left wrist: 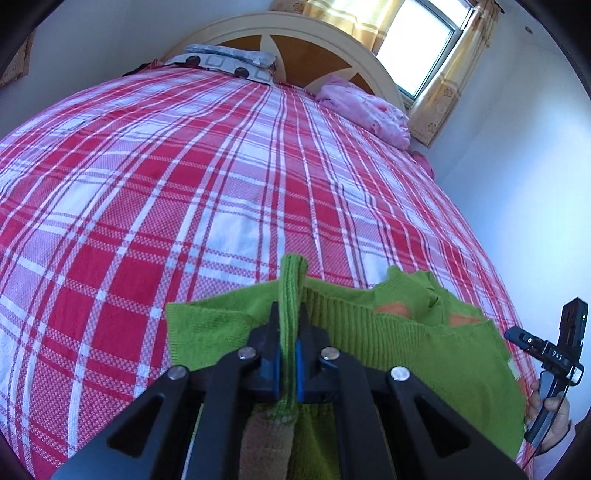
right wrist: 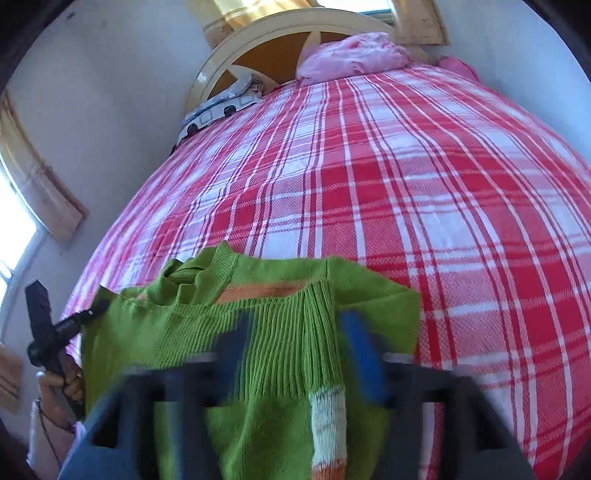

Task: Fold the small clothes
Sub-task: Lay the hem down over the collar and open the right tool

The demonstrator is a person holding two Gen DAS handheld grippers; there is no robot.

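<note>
A green knitted sweater [left wrist: 443, 350] with orange patches lies at the near edge of the red and white plaid bed [left wrist: 184, 177]. My left gripper [left wrist: 290, 310] is shut on a ribbed green strip of it, which stands up between the blue pads. In the right wrist view the sweater [right wrist: 177, 332] fills the foreground, and my right gripper [right wrist: 295, 332] is blurred. Its blue fingers [right wrist: 356, 332] stand wide apart on either side of the ribbed hem, not pressing it. A white and orange striped cuff [right wrist: 328, 428] hangs below.
A crumpled pink cloth [left wrist: 365, 107] and a patterned pillow [left wrist: 229, 62] lie by the cream headboard [left wrist: 295, 33]. A curtained window [left wrist: 421, 48] is behind. A hand [left wrist: 550, 410] grips the other tool's handle at the right edge. White walls flank the bed.
</note>
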